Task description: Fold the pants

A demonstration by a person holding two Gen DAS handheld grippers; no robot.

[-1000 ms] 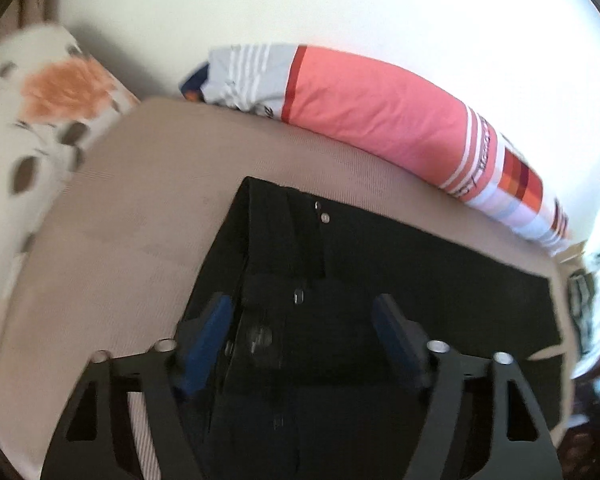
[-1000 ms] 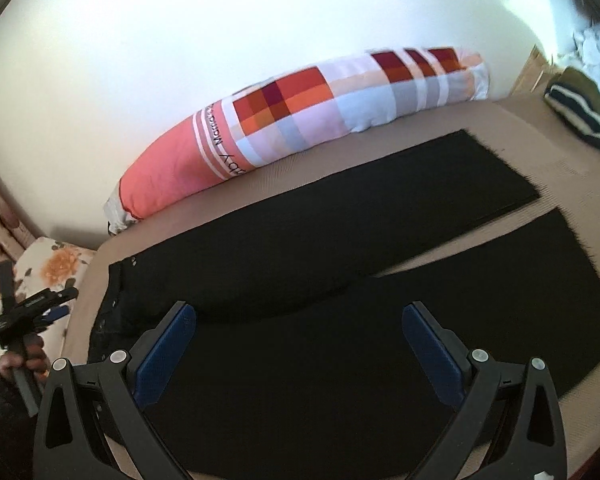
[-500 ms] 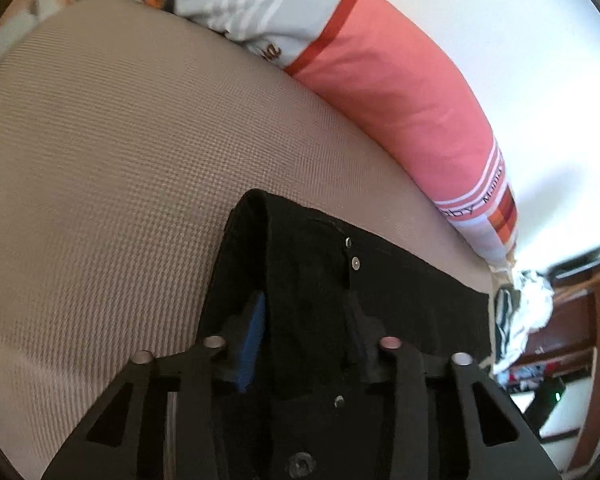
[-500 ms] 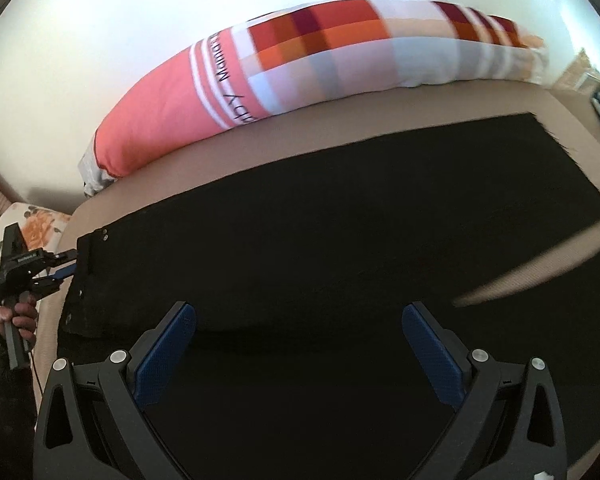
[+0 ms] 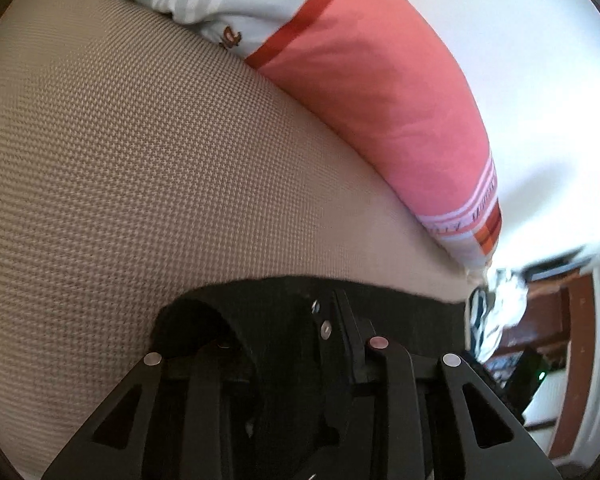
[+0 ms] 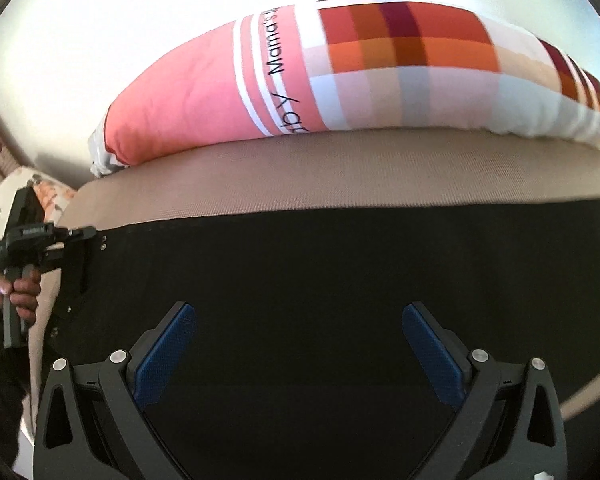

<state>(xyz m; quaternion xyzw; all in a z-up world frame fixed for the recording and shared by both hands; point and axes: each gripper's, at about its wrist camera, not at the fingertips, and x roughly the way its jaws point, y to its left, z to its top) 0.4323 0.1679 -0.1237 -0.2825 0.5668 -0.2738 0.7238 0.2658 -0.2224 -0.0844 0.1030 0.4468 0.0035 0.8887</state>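
Black pants lie flat on a tan bed surface. In the left wrist view my left gripper is shut on the waistband of the pants, beside two metal buttons; its pads are buried in the cloth. The same gripper shows at the left of the right wrist view, clamped on the waistband corner. My right gripper is open, its blue pads spread wide just above the middle of the pants, holding nothing.
A long pink and plaid bolster pillow lies along the white wall behind the pants. A floral pillow sits at the left end of the bed. Clothes and dark wooden furniture show at the right of the left wrist view.
My left gripper closed on the waistband and moved in low over the bed. My right gripper moved lower and closer over the pants, staying open.
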